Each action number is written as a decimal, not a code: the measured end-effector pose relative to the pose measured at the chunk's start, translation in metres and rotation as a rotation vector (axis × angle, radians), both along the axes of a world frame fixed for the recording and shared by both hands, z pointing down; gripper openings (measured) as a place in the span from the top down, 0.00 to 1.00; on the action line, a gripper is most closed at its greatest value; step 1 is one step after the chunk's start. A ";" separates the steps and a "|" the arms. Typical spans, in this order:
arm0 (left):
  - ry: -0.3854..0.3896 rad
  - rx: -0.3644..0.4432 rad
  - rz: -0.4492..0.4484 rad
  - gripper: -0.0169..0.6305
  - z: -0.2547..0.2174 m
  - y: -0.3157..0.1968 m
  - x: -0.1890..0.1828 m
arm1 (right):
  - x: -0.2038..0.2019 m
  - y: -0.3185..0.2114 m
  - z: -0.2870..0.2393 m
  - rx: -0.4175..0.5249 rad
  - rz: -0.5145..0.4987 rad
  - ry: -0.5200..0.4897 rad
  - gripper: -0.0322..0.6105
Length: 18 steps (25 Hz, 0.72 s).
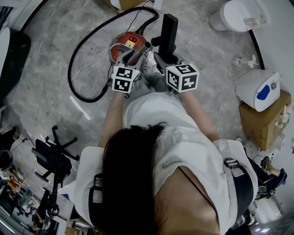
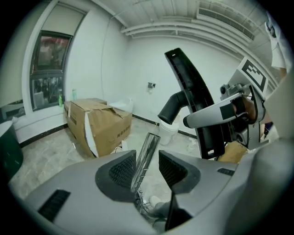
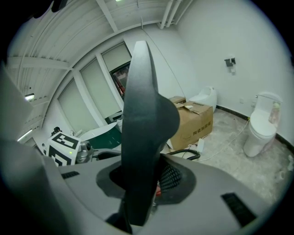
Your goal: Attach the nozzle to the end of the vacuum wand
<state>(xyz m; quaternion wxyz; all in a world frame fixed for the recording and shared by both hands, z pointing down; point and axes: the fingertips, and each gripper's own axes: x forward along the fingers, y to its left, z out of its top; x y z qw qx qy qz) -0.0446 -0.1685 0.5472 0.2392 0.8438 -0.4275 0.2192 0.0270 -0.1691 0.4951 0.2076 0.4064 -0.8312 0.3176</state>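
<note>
The black floor nozzle [image 1: 169, 30] stands upright in front of me, and my right gripper [image 1: 164, 58] is shut on its lower part. In the right gripper view the nozzle [image 3: 143, 119] fills the gap between the pads. The chrome vacuum wand [image 2: 148, 146] runs up between the jaws of my left gripper [image 2: 147, 160], which is open, with a gap on the wand's right side. From there the nozzle's round neck [image 2: 171, 110] hangs above and to the right of the wand's tip. The wand [image 1: 138, 51] rises from the red vacuum body [image 1: 127, 43] on the floor.
A black hose [image 1: 80, 55] loops over the floor to the left. A cardboard box [image 2: 98, 124] and a white bucket [image 2: 169, 133] stand by the wall. A toilet [image 1: 236, 13] is at the back right, with a white appliance [image 1: 258, 89] on a box at the right.
</note>
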 end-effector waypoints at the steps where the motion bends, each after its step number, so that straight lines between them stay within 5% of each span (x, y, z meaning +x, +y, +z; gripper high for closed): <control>1: -0.007 -0.002 0.023 0.75 0.004 -0.001 0.001 | 0.000 0.000 0.002 -0.005 -0.004 -0.001 0.76; 6: -0.041 -0.039 0.110 0.62 0.026 -0.004 0.005 | 0.001 0.002 0.003 -0.016 -0.039 0.010 0.76; 11: -0.112 -0.009 0.161 0.62 0.044 -0.009 0.010 | 0.002 0.001 0.005 -0.028 -0.061 0.009 0.76; 18: -0.114 0.018 0.161 0.60 0.066 -0.019 0.018 | 0.010 -0.003 0.004 -0.021 -0.076 0.024 0.76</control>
